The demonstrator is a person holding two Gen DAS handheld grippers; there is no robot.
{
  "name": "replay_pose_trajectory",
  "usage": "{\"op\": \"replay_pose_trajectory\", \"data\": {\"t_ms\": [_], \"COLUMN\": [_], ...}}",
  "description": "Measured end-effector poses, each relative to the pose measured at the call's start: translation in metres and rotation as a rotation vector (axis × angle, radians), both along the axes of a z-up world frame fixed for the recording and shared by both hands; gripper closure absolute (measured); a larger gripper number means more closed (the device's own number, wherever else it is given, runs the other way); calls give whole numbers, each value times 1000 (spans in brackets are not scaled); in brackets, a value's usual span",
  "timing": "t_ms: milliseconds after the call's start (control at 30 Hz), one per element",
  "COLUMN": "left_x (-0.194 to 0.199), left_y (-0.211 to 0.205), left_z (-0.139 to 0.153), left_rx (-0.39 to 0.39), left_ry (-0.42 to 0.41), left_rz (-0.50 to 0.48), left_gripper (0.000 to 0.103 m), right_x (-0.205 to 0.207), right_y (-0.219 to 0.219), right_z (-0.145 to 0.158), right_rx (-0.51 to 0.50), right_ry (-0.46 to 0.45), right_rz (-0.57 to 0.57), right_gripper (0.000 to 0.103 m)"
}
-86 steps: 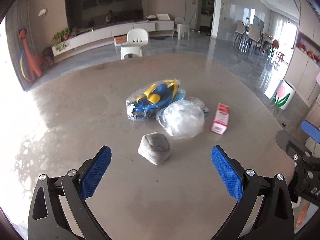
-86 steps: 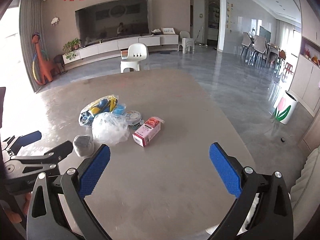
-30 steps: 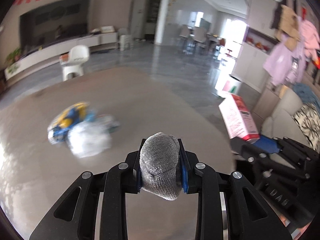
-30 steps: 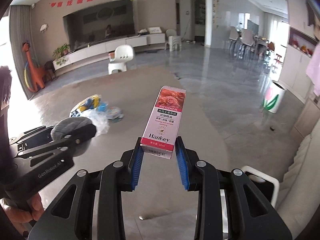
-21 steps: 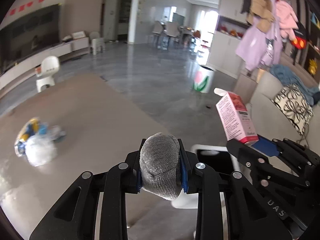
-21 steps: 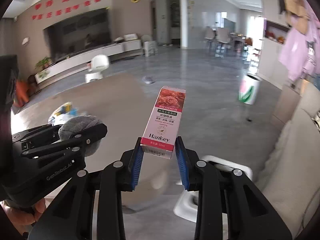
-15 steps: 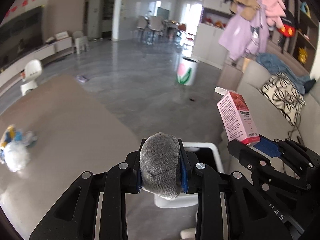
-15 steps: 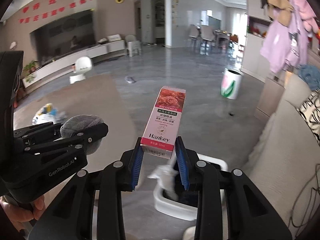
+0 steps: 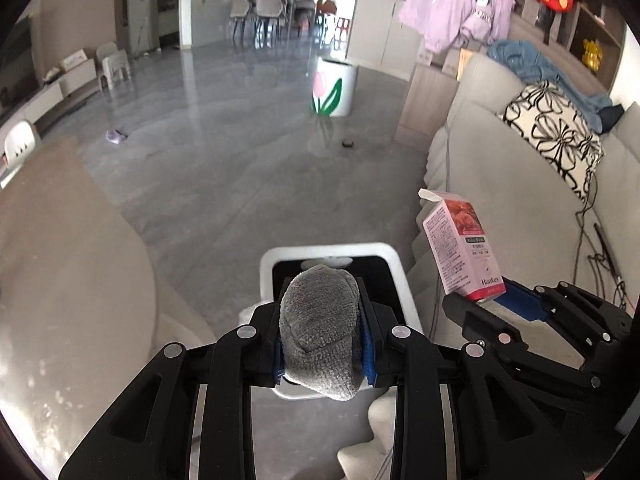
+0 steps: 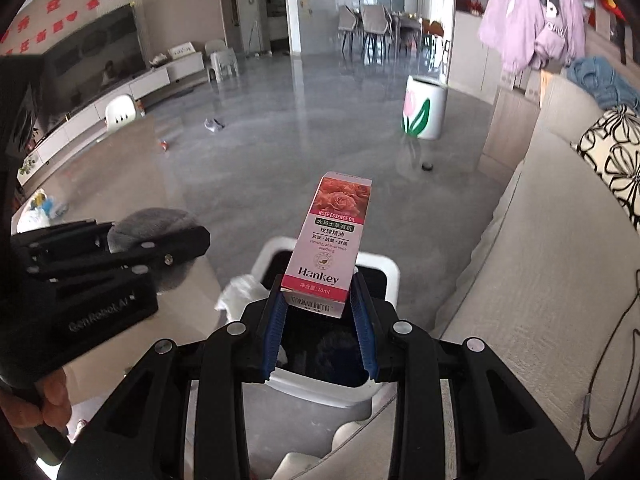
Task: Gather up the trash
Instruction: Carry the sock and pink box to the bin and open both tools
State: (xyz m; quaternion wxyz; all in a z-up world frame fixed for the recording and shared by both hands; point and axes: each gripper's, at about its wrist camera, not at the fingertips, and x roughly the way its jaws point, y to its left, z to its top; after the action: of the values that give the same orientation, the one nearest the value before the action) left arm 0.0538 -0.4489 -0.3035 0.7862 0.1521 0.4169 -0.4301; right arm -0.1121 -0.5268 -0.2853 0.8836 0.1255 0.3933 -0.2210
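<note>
My left gripper (image 9: 322, 330) is shut on a grey fuzzy wad (image 9: 320, 328) and holds it above the white trash bin (image 9: 404, 280) with a black liner on the floor. My right gripper (image 10: 318, 316) is shut on a pink rose-oil box (image 10: 330, 240), upright, over the same bin (image 10: 384, 268). The box also shows in the left wrist view (image 9: 460, 248), right of the wad. The left gripper (image 10: 160, 248) with the wad (image 10: 152, 220) shows at the left of the right wrist view. More trash bags (image 10: 40, 208) lie on the table far left.
The beige table (image 9: 60, 260) edge is at the left. A grey sofa (image 9: 520, 208) with a patterned cushion (image 9: 556, 132) stands right of the bin. A white tulip-print bin (image 9: 334, 88) stands farther on the grey floor. Crumpled white paper (image 10: 240, 292) lies by the bin.
Both grippers swung right from the table with wad and box held. The trash bin has come directly beneath them and the sofa fills the right.
</note>
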Motion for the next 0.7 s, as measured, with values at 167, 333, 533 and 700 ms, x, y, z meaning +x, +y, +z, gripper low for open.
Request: {"op": "replay_pose_trajectory", "data": {"t_ms": [167,333,533,700], "left_x": [7,13,18,15], "left_y": [-18,-30,-47,-58], "left_z": [-22,-40,-67,-74], "left_rx": [42,92,149,192], "left_ry": [13,7,36,-5], "left_rz": [10,34,-5,-9], "left_gripper": [75,74,65,5], "right_x": [9,21,32,53], "right_y": [-12,-24,-39,-38], "right_z": [-23,-47,-70,-90], "right_rx": [23,57,153,161], "right_ry": [25,62,97,225], "right_rz": [15,20,26,73], "right_gripper": [69,69,66,4]}}
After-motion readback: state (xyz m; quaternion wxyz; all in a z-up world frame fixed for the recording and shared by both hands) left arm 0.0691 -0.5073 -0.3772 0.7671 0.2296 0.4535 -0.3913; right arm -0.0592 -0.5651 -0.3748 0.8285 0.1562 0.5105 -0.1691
